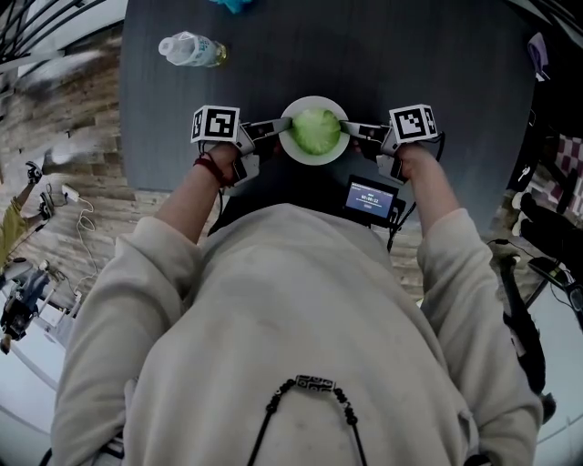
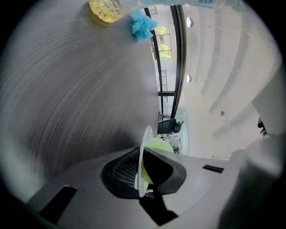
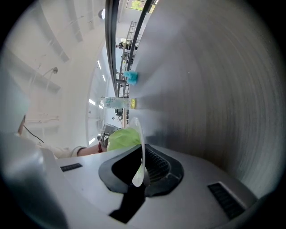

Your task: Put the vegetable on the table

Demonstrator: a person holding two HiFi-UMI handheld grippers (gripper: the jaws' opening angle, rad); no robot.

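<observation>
A white plate carries a pale green cabbage over the near part of the dark table. My left gripper is shut on the plate's left rim and my right gripper is shut on its right rim. In the left gripper view the plate's edge stands between the jaws with the cabbage beyond it. The right gripper view shows the same rim clamped and the cabbage behind. Whether the plate rests on the table or hangs just above it I cannot tell.
A plastic bottle lies on the table at the far left, and a blue crumpled thing sits at the far edge. A small device with a lit screen hangs at the person's chest near the table's front edge.
</observation>
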